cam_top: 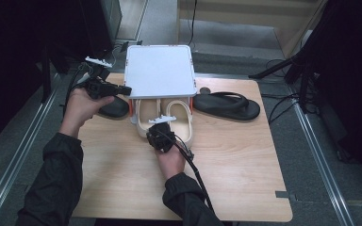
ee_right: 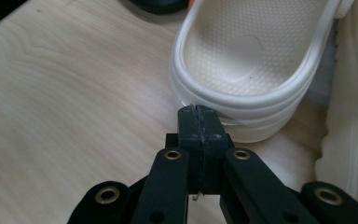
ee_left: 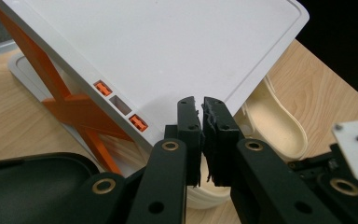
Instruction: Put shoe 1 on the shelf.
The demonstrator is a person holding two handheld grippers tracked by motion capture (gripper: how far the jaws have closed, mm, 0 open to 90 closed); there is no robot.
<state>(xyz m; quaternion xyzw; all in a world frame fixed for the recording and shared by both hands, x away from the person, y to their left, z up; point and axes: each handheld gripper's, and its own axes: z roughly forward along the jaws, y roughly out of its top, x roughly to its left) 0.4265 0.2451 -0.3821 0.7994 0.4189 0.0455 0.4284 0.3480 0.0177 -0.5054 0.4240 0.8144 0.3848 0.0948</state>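
Note:
A white shoe rack (cam_top: 158, 70) with orange supports (ee_left: 70, 102) stands at the back of the wooden table (cam_top: 245, 160). Two cream clogs (cam_top: 181, 120) lie under its top shelf (ee_left: 168, 46), heels toward me. My left gripper (cam_top: 127, 89) (ee_left: 202, 105) is shut, and its tips are at the shelf's front left corner; that corner is hidden behind the jaws. My right gripper (cam_top: 159, 126) (ee_right: 198, 114) is shut with nothing in it, its tips right at the heel rim of the left clog (ee_right: 247, 51). The other clog (ee_right: 354, 116) lies beside it.
A black slipper (cam_top: 113, 107) (ee_left: 28, 177) lies left of the rack, under my left hand. A black flip-flop (cam_top: 226, 104) lies to the rack's right. The near half of the table is bare wood. Dark stands and cables surround the table.

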